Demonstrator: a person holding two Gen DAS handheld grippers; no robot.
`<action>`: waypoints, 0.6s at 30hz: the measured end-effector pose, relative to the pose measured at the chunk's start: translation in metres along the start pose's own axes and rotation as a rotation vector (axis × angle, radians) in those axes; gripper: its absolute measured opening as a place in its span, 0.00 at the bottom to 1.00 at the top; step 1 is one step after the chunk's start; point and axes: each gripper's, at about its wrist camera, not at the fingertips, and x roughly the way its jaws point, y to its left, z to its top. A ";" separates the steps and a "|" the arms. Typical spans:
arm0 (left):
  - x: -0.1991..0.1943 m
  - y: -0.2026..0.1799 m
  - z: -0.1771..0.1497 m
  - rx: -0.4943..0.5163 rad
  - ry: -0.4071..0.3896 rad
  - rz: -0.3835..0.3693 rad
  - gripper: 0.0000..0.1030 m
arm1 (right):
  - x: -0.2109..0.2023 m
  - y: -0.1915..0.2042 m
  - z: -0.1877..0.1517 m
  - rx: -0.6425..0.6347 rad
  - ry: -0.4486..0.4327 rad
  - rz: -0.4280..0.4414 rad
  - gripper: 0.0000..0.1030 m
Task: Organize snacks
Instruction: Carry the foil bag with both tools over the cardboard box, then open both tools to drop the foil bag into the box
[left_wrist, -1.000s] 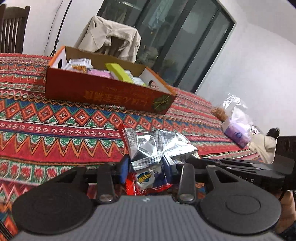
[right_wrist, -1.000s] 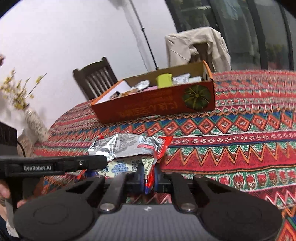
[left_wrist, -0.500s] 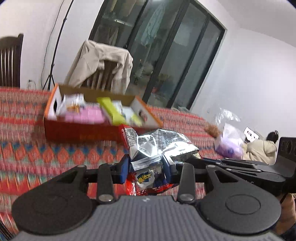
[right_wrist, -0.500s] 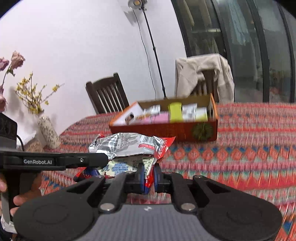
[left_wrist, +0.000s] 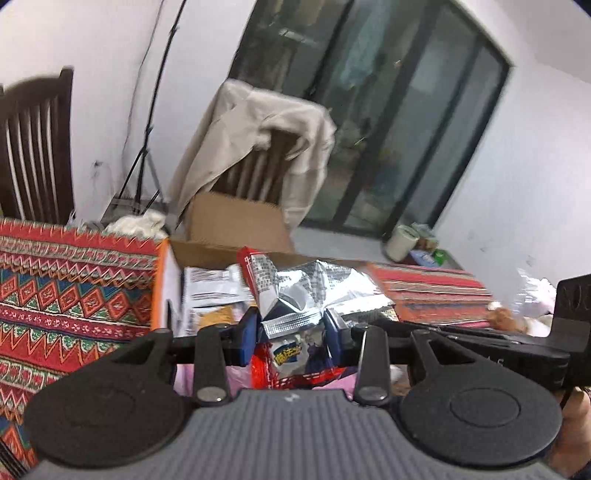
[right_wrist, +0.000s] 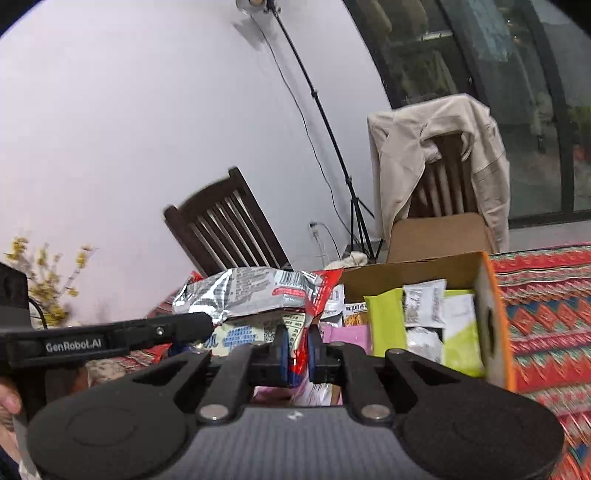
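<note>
Patterned cloth covers the desk (left_wrist: 66, 280), and my box (right_wrist: 495, 317) sits at its far edge. Both tools grip one foil bag (left_wrist: 317, 291) above the box: left tool (left_wrist: 291, 334) clamped on one end, right tool (right_wrist: 295, 350) pinched on the red seam. It looks light, crinkly and slippery; seams seem safest.

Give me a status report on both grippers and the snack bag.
Left gripper and right gripper both shut on the silver snack bag. Bag in the air, at the orange box. Box already holds packets; nothing blocking.
</note>
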 end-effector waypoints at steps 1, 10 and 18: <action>0.013 0.009 0.004 -0.013 0.016 0.014 0.37 | 0.016 -0.005 0.002 0.008 0.021 -0.003 0.09; 0.109 0.035 0.003 -0.043 0.156 0.029 0.37 | 0.111 -0.042 -0.004 0.031 0.193 -0.136 0.12; 0.125 0.035 -0.001 -0.076 0.165 0.056 0.51 | 0.111 -0.041 -0.004 -0.089 0.200 -0.271 0.22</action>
